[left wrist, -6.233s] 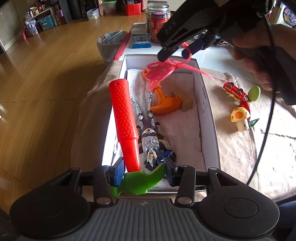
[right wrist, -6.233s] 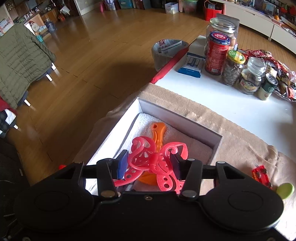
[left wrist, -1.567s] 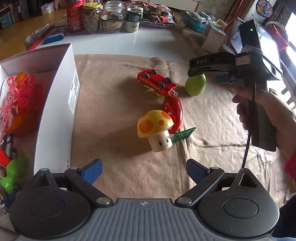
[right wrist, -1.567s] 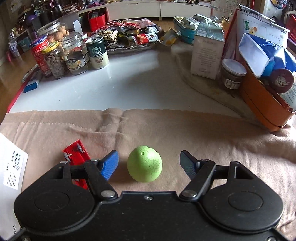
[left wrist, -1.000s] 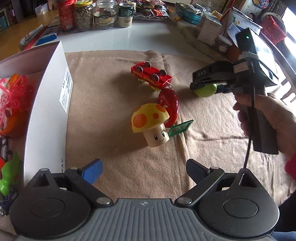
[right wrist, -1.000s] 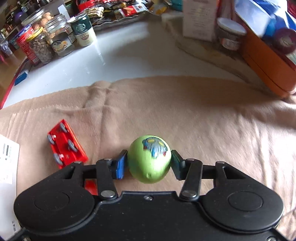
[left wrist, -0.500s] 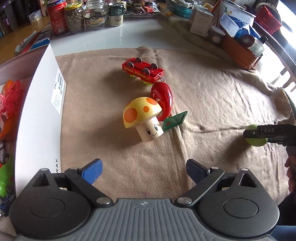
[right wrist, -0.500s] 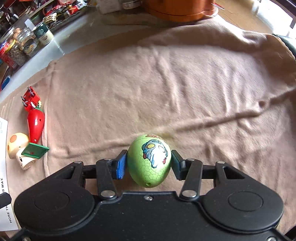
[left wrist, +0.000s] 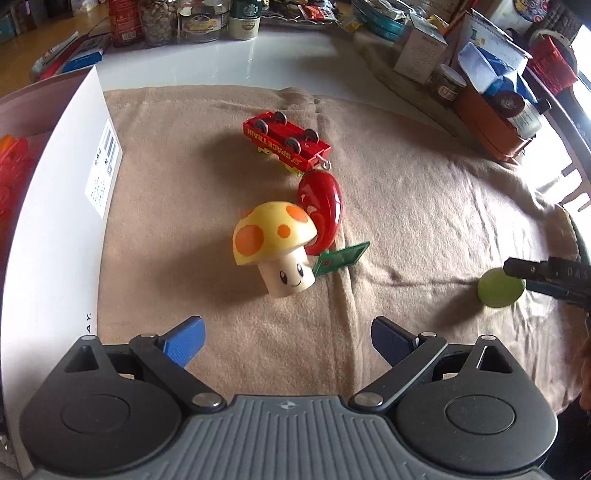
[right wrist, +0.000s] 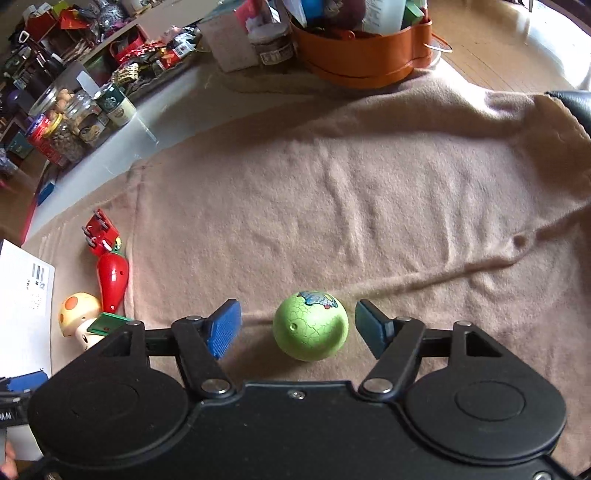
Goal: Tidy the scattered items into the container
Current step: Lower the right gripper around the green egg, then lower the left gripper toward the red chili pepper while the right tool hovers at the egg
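Note:
In the right wrist view a green cracked-pattern egg (right wrist: 310,326) lies on the beige cloth (right wrist: 369,192). My right gripper (right wrist: 297,330) straddles it, jaws opening, with both blue pads clear of the egg. In the left wrist view my left gripper (left wrist: 288,339) is open and holds nothing, just short of a yellow mushroom toy (left wrist: 273,247). A red chili (left wrist: 321,206) and a green card (left wrist: 341,258) lean against the mushroom, and a red train wagon (left wrist: 286,142) lies upside down behind them. The white box (left wrist: 55,221) stands at the left. The egg (left wrist: 500,288) shows far right.
Jars and cans (left wrist: 192,18) line the white tabletop behind the cloth. An orange basket (right wrist: 365,55) full of packets and a carton (left wrist: 419,53) stand at the back right. The cloth drapes over the table edge at the right (right wrist: 554,122).
My right gripper carried the egg away from the train wagon toward the right front of the cloth, then its jaws parted from it. The left gripper drifted slightly closer to the mushroom.

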### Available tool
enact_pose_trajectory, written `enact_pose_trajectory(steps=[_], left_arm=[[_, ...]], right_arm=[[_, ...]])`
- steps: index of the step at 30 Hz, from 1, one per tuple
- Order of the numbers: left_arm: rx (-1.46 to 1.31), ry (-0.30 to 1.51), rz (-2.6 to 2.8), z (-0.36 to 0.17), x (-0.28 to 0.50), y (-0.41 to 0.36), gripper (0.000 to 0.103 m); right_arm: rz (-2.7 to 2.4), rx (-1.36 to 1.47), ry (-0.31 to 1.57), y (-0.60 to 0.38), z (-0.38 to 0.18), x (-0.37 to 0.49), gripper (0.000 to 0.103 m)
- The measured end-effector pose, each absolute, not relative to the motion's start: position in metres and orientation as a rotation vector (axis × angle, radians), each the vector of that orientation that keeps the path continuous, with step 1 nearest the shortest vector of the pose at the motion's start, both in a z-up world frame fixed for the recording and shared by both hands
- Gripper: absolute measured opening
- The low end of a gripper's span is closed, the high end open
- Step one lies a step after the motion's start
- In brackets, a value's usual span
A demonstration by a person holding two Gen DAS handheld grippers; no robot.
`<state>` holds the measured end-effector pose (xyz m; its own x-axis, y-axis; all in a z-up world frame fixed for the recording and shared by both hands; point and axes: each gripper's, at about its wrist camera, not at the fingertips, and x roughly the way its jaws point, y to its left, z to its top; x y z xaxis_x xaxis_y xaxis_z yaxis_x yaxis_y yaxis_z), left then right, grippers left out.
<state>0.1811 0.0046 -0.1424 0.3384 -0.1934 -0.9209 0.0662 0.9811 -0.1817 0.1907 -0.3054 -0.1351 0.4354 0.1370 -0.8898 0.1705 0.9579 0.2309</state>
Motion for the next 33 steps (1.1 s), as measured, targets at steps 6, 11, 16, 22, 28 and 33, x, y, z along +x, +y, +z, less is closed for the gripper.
enact_pose_trajectory(steps=[6,11,16,22,28,33], left_arm=[[-0.038,1.158,-0.152,-0.113,0.221,-0.043,0.097],[-0.008,1.138,-0.190,-0.120,0.244,-0.087,0.084],[0.027,1.192,-0.192,-0.152,0.257,-0.112,0.078],[0.010,1.236,-0.200,-0.183,0.267,-0.118,0.077],[-0.016,1.317,-0.299,-0.198,0.254,-0.141,0.077],[0.027,1.268,-0.311,-0.184,0.244,-0.141,0.077]], right_arm=[[0.032,0.368,1.079,-0.316,-0.120,0.187,0.067],[0.051,0.411,1.049,-0.324,-0.112,0.180,0.067],[0.067,0.456,1.016,-0.336,-0.100,0.175,0.067],[0.037,0.476,0.978,-0.351,-0.092,0.171,0.069],[0.031,0.509,0.976,-0.362,-0.094,0.170,0.069],[0.032,0.511,0.971,-0.365,-0.093,0.170,0.069]])
